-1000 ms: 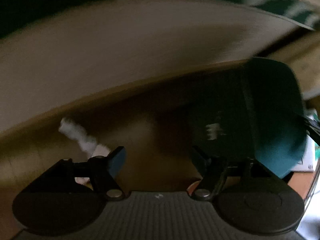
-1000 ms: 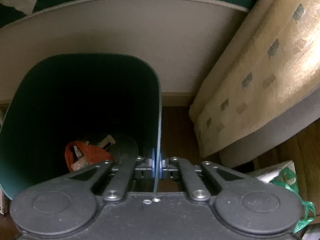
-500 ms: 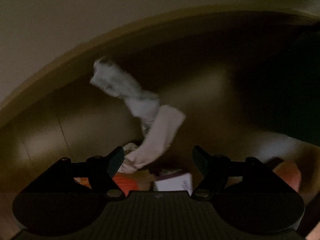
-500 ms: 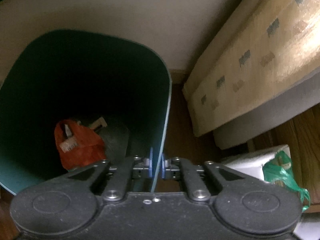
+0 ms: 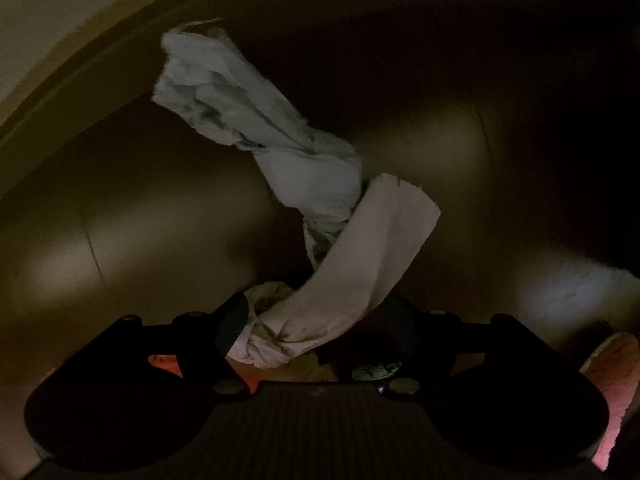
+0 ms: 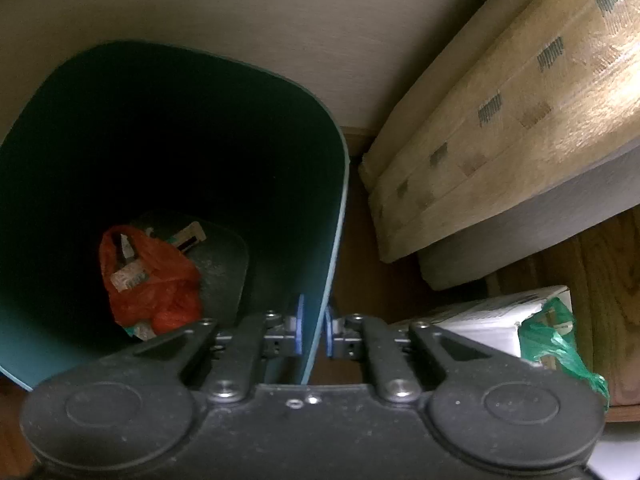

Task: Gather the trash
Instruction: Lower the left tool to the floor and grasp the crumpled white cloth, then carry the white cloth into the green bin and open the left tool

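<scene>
Currently the largest item is the green bin [image 6: 172,168], ahead of the right gripper [image 6: 313,330] and filling the space out to the left of its fingers; its near right wall runs straight down between the two blue pads [image 6: 299,330]. Those fingers sit one on each side of the wall with a small gap showing on both sides, so they are parted around the rim and not clamping it. Beyond the right finger, a wrapped beige mattress [image 6: 520,112] leans against the pale wall, with a white box [image 6: 488,320] and a green plastic bag [image 6: 556,336] nearer on the wood floor. Inside the bin, ahead and left of the left finger, lies an orange plastic bag [image 6: 152,280] on the bottom. Left wrist view is dim: the left gripper [image 5: 316,328] has its fingers spread wide, released. A twisted white tissue [image 5: 304,208] lies on the wood floor, its lower end between the fingertips, touching or just beside the left fingertip, its upper end stretching ahead and leftward.
</scene>
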Tool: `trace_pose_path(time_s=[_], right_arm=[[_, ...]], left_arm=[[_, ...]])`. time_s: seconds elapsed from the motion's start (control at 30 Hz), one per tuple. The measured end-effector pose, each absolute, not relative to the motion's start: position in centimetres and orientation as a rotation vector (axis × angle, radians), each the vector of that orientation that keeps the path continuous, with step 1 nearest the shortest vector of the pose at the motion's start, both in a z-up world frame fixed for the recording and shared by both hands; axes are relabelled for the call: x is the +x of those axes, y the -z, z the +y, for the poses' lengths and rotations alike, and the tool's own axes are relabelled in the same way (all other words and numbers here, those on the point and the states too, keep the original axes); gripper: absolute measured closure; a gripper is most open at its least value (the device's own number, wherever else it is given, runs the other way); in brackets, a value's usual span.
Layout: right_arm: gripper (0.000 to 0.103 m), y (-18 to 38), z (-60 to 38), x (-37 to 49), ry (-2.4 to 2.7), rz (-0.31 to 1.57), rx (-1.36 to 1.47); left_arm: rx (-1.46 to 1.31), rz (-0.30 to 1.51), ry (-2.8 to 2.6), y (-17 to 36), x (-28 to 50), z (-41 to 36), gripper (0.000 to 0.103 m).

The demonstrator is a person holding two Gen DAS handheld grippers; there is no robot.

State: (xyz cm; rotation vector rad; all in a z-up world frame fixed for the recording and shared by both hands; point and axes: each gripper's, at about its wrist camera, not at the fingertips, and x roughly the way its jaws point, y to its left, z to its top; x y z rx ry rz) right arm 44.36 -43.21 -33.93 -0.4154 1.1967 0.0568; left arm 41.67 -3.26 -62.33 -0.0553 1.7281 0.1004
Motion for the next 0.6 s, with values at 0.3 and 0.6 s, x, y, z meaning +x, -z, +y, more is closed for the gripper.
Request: trace_pose_path(time_s=[0.3, 0.6], right_arm=[[0.093, 34.0, -43.1, 44.3, -0.040, 1.193, -0.412], [0.094, 33.9, -43.6, 44.2, -0.044, 1.182, -0.391]], left_arm=[[-0.055, 1.729, -0.160, 61.2, 42.3, -3.2, 0.088], [-0.160, 1.668, -0.188, 56.4, 41.7, -3.1, 0.095]])
